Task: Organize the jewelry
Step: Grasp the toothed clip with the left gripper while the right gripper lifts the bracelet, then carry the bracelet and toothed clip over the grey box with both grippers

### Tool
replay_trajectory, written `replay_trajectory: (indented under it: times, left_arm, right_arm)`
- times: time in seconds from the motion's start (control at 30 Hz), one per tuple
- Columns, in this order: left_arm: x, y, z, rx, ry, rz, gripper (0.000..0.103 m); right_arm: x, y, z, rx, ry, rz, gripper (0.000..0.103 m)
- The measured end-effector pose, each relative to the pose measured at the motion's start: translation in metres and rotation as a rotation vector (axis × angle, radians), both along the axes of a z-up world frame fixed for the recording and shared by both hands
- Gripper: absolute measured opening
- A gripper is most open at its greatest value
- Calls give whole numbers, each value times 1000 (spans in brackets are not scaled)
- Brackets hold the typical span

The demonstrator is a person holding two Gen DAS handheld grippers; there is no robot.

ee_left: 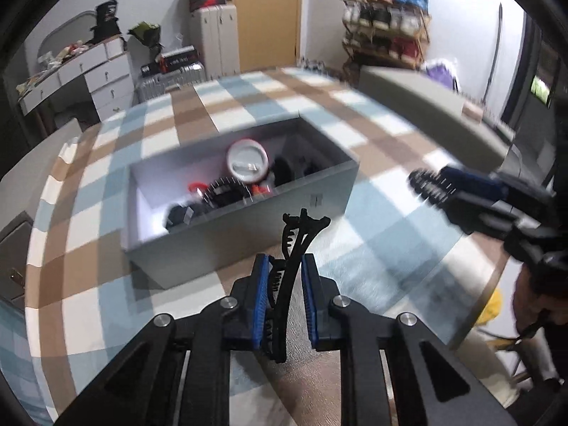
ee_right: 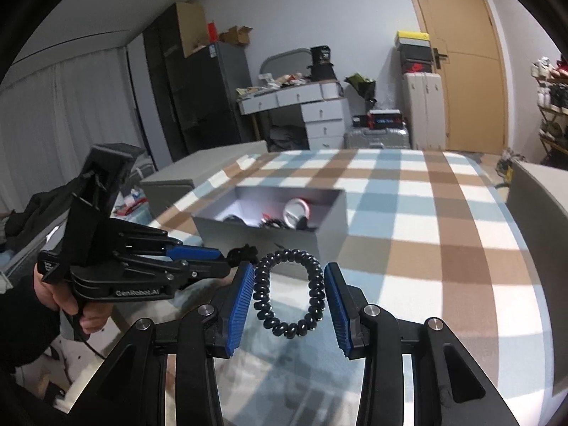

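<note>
Two grippers work above a checked tablecloth (ee_right: 426, 234). Left gripper (ee_left: 284, 284), lettered "GenRobot.AI" in the right wrist view, pinches a black toothed hair clip (ee_left: 294, 259). Right gripper (ee_right: 289, 291) clasps a black spiral hair tie (ee_right: 289, 293) between blue pads (ee_right: 241, 305). At 12 o'clock stands an open grey box (ee_left: 319, 195) of accessories.

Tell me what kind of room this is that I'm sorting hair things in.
Most likely a lived-in bedroom or home storage room. A white dresser with drawers stands against the wall, suitcases sit beside a wooden door, and a rack full of shoes stands in the corner behind the checked table.
</note>
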State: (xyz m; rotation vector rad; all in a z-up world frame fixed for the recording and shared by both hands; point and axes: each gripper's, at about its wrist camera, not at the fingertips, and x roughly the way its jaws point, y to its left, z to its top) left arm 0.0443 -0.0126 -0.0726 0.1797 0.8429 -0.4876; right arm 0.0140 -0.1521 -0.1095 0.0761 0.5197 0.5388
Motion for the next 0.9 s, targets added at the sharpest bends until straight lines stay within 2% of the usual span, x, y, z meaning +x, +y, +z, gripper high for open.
replay_trajectory:
  times: [0.27, 0.57, 0.9]
  left_arm:
    - [6, 17, 35, -53, -117, 65, 14]
    - [29, 24, 46, -73, -159, 72, 14]
    - [51, 28, 49, -111, -177, 77, 14]
  right_arm:
    - [18, 22, 21, 32, -38, 64, 40]
    - [46, 40, 42, 37, -82, 108, 40]
    - [80, 50, 49, 49, -94, 110, 40]
